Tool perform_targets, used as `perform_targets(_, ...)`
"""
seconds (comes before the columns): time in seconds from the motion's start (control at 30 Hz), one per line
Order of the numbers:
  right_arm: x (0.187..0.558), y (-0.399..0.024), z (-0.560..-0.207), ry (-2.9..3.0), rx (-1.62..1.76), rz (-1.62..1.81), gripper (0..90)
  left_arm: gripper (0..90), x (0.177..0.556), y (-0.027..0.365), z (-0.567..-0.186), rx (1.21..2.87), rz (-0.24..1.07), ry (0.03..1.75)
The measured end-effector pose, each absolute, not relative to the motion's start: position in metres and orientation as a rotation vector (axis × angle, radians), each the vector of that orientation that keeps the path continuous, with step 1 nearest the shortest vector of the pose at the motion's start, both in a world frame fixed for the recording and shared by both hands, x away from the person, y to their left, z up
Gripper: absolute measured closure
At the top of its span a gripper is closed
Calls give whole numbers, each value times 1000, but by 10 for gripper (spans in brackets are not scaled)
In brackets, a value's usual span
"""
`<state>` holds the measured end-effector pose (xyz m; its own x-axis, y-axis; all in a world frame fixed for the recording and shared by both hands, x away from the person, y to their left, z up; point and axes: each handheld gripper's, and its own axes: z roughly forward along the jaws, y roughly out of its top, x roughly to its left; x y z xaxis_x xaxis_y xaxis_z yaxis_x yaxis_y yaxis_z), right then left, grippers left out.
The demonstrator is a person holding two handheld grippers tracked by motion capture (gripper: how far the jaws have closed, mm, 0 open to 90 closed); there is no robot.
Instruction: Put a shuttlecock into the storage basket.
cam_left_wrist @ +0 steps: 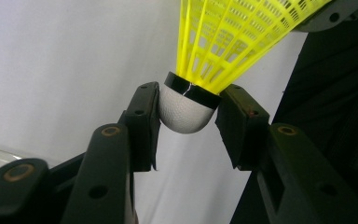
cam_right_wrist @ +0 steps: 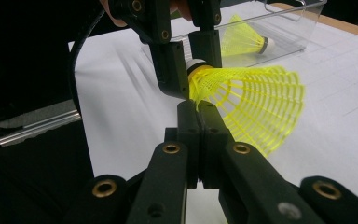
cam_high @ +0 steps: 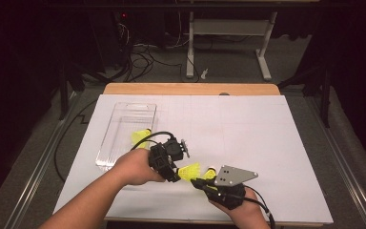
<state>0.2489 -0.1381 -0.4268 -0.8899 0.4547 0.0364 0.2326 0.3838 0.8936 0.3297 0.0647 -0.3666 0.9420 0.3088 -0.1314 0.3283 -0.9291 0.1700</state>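
A yellow plastic shuttlecock with a white rounded cork and a black band is held above the white sheet-covered table, near the front edge and a little left of centre, between the two hand-held tools. The right gripper is pressed together on the thin mesh of the skirt close to the cork end, as seen in the right gripper view, where the two black jaws meet on the yellow ribs.

The left gripper is set around the cork: in the left gripper view the white cap sits squarely between the two pads, with the left pad against its side and the right pad at or very near the band. Whether real pressure is applied cannot be told with certainty, but contact appears to be made.

The relation that matters is the long axis. In the high view it runs roughly left to right, cork toward the left hand and skirt flaring toward the right hand. The cork thus lies directly at the left gripper, which is the better placed to take the shuttlecock over.

A clear plastic rectangular box stands far and left, beyond the left hand, with a second yellow shuttlecock lying in it.
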Motion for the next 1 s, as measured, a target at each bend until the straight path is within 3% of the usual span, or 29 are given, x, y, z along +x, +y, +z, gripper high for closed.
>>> perform_targets(0.5,248,-137,-427,2415,606,1499,892,620,328,65,-367,2911,-123,465)
perform_targets(0.8,249,-137,-428,2416,600,1497,724,621,329,66,-367,2903,-123,473)
perform_targets(1.0,250,-140,-428,2413,616,1502,664,621,331,70,-366,2896,-127,501)
